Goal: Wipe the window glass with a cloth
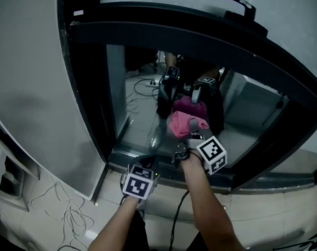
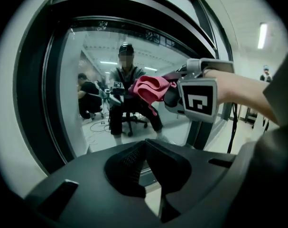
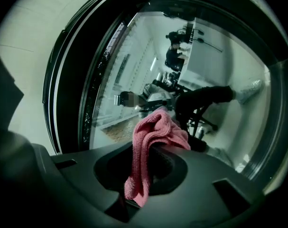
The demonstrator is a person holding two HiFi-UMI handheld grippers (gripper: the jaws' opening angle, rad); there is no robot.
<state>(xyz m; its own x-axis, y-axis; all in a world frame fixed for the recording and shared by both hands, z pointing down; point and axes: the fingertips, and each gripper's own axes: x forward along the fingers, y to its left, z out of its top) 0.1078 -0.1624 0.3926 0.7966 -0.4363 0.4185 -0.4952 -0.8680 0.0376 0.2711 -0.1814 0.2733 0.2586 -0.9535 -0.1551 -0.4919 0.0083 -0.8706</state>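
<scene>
Slippage: crumpled pink cloth [image 3: 155, 127] clamped between right gripper [image 3: 151, 161] fingers may drag free on clear window glass [image 3: 144, 56] (left gripper [image 2: 144, 151] closed, empty).

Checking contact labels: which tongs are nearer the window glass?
Right. The right tongs hold the pink cloth up at the window glass. The left tongs are shut and empty, lower down by the bottom frame.
</scene>
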